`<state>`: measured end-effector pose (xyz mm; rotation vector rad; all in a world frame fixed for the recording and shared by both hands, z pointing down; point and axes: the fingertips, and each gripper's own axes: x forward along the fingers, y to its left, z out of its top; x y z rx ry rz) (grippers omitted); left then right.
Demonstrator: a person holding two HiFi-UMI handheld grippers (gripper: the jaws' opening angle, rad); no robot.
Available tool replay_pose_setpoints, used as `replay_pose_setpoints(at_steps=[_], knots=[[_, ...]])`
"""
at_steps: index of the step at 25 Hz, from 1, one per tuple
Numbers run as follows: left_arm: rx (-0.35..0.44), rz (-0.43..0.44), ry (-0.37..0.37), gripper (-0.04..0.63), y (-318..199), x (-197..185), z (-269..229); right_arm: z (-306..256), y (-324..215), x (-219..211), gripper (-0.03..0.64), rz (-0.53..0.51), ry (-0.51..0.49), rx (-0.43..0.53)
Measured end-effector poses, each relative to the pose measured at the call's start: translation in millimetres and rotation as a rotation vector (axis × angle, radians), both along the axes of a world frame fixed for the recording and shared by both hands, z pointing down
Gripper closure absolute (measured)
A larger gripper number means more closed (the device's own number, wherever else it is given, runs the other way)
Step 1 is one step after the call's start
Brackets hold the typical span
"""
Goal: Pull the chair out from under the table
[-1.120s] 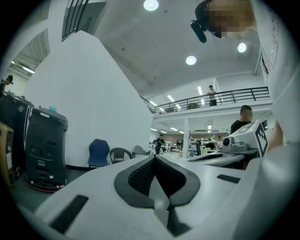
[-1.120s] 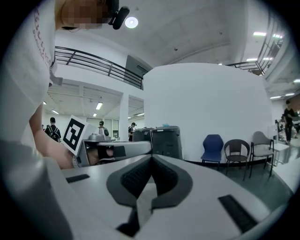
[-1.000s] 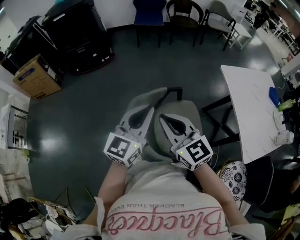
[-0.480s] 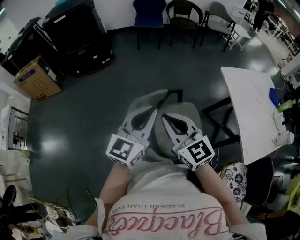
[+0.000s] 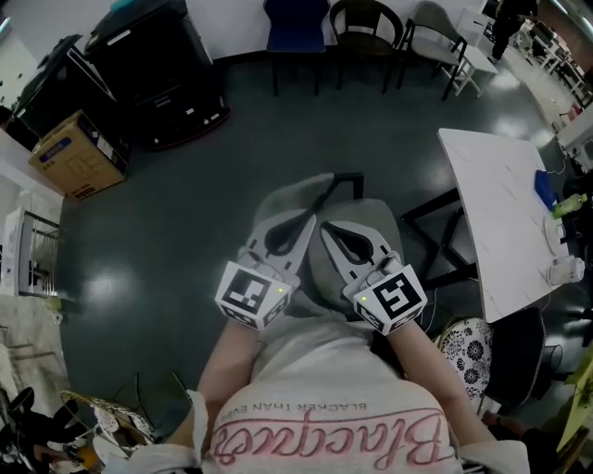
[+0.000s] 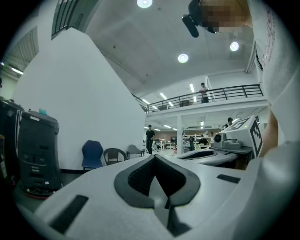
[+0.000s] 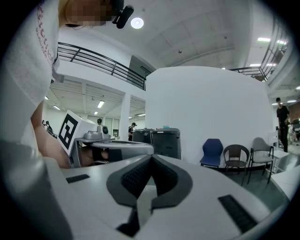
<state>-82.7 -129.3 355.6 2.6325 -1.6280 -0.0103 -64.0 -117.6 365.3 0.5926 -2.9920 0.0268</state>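
A grey padded chair (image 5: 372,215) stands on the dark floor just left of the white table (image 5: 496,218), directly below my hands in the head view. My left gripper (image 5: 309,220) and right gripper (image 5: 325,230) are held level side by side over it, tips close together. Neither touches the chair that I can see. The left gripper (image 6: 154,157) has its jaws shut with nothing between them. So does the right gripper (image 7: 151,157). Each gripper view shows the other gripper beside it: the right one (image 6: 206,154) and the left one (image 7: 115,149). Neither gripper view shows the chair.
A blue chair (image 5: 295,23), a dark chair (image 5: 363,23) and a grey chair (image 5: 435,28) line the far wall. Black cabinets (image 5: 148,65) and a cardboard box (image 5: 74,153) stand at the left. A floral bag (image 5: 461,347) lies by the table's black legs (image 5: 435,231).
The left gripper has edged slightly towards the right one. The right gripper and the chair have kept their places.
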Motion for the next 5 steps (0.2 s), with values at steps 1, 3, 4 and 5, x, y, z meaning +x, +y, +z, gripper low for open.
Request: replay_pose_setpoints(at_steps=[1,3,4,5], knots=[[0.001,0.0,-0.001,0.591,0.0,-0.5,-0.4,-0.1,0.6,-0.5,0.614,0.001,0.001,0.0],[0.002,0.0,-0.003,0.591,-0.3,-1.6,-1.1,-0.4,1.6,-1.8,0.614,0.002,0.005,0.004],[0.002,0.001,-0.005,0.591,-0.4,-2.1,-1.3,-0.6,2.0,-2.6,0.614,0.002,0.007,0.006],[0.002,0.002,-0.007,0.591,-0.6,-2.5,-1.4,-0.8,2.5,-3.3,0.614,0.001,0.01,0.009]])
